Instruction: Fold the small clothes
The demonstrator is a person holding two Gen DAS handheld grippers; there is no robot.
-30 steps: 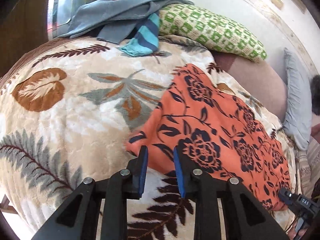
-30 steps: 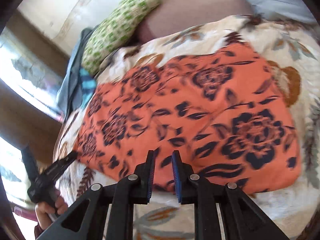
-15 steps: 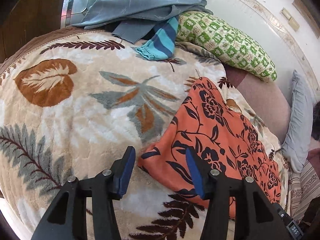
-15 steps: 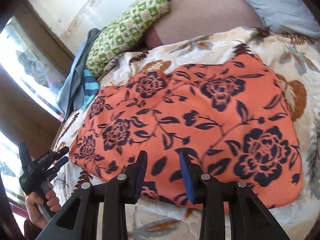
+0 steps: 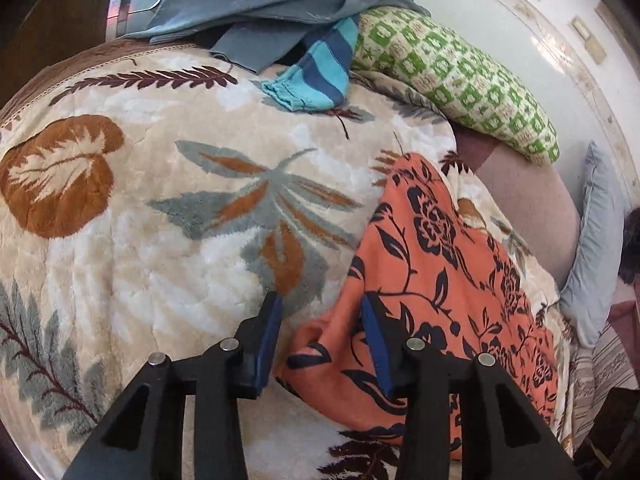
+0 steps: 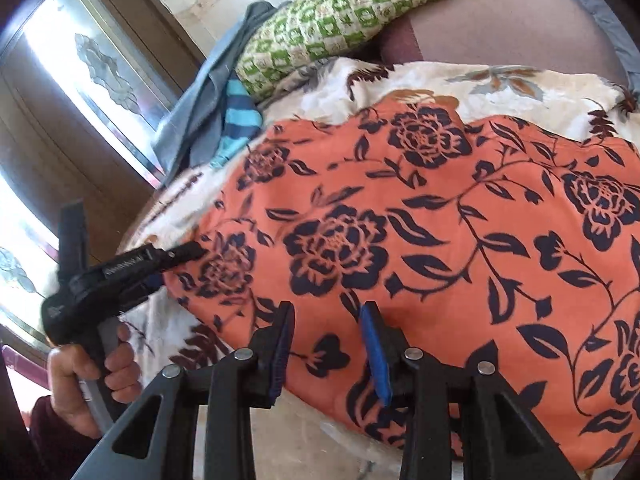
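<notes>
The left tongs are angled downward, jaws apart and just closing, astride the corner of the orange floral garment spread on the bed's leaf-patterned blanket. The right tongs are part-open, just widening, over its near edge, gripping nothing.

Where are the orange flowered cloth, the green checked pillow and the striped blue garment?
Orange cloth (image 6: 440, 240): right wrist view, on its flat middle.
Green pillow (image 5: 452, 76): left wrist view, on its upper side.
Striped garment (image 5: 316, 80): left wrist view, on its stripes near the hem.
</notes>
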